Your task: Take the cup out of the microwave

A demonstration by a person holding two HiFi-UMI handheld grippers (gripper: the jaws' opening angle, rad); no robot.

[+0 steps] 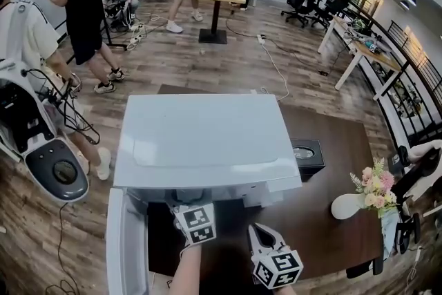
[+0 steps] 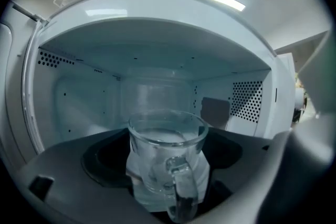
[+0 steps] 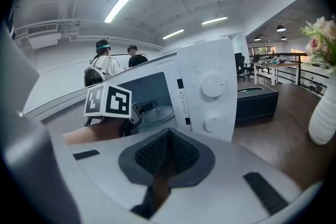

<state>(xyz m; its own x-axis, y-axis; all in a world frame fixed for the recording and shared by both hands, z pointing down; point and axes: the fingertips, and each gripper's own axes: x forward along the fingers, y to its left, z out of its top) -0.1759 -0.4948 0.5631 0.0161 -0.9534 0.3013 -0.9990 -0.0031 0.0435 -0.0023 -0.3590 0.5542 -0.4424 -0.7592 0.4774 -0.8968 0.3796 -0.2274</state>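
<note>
A clear glass cup (image 2: 165, 165) with its handle turned toward me stands on the floor of the open white microwave (image 1: 207, 141). My left gripper (image 2: 165, 136) reaches into the cavity. Its jaws are spread wide on either side of the cup, and the dark pads (image 2: 100, 160) show a gap to the glass. In the head view only its marker cube (image 1: 195, 223) shows, at the microwave's mouth. My right gripper (image 3: 168, 134) is shut on nothing and hangs in front of the microwave's knob panel (image 3: 210, 97), to the right of the left gripper.
The microwave door (image 1: 126, 245) hangs open at the left. On the dark table (image 1: 331, 141) sit a black box (image 1: 307, 152) and a white vase (image 1: 347, 206) of flowers at the right. Several people stand on the wooden floor beyond.
</note>
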